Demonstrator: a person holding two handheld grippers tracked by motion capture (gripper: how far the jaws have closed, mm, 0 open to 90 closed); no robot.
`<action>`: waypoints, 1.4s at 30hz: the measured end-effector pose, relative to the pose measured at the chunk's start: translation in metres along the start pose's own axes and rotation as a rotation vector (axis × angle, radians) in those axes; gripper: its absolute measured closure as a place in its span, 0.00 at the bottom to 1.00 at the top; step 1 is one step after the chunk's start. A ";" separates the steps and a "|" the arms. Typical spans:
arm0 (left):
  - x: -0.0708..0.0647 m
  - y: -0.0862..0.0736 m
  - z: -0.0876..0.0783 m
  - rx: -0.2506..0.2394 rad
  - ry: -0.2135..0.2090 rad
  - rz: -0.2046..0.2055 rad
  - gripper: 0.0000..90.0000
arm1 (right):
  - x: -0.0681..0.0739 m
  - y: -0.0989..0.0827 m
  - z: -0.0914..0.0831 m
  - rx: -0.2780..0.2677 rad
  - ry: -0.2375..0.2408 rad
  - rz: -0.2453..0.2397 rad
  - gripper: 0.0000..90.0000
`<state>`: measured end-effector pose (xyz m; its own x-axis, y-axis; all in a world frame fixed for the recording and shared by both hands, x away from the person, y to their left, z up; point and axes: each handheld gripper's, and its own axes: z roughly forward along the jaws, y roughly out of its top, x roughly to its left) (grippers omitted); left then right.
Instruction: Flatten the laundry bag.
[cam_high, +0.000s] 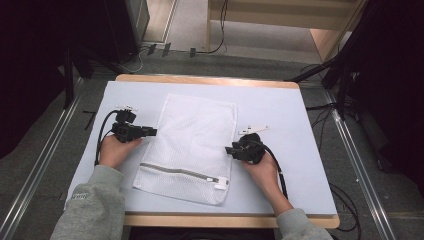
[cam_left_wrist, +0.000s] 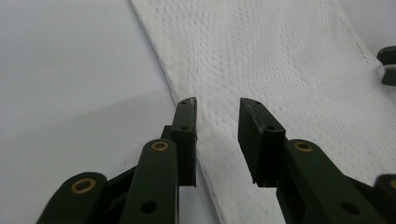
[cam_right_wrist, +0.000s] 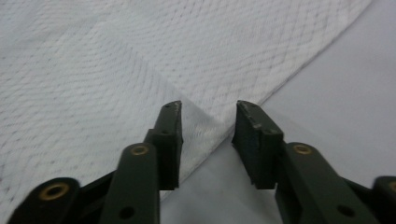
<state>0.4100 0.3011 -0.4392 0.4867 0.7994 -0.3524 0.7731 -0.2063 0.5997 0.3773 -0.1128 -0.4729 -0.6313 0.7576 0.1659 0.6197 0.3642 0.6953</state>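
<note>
One mesh bag: white laundry bag (cam_high: 192, 145), flat on my table (cam_high: 290, 110), between both grippers.
Zips: one, along its near end (cam_high: 177, 172).
Left gripper (cam_left_wrist: 217, 114): jaws apart, nothing clamped, bag's edge just ahead.
Right gripper (cam_right_wrist: 208, 116): jaws apart, bag's opposite edge between them, unpinched.
Writing: one sleeve mark, too small for me to read.

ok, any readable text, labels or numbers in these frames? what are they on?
None readable.
Grey sleeve cuff: a small mark, too blurred to read.
Zipper-end tab on the white mesh laundry bag: blank as far as can be seen.
</note>
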 end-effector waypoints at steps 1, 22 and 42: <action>-0.001 -0.002 -0.002 -0.003 0.000 0.000 0.75 | 0.003 0.003 0.003 0.011 -0.037 -0.012 0.88; -0.013 -0.010 -0.011 -0.025 -0.025 0.015 0.74 | -0.041 0.022 0.010 0.029 -0.024 0.053 1.00; -0.030 -0.011 -0.012 -0.022 -0.070 0.049 0.49 | -0.042 0.025 -0.004 -0.025 0.058 0.060 0.78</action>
<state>0.3818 0.2858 -0.4265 0.5513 0.7472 -0.3711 0.7392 -0.2312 0.6326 0.4174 -0.1378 -0.4598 -0.6200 0.7444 0.2478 0.6458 0.3048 0.7001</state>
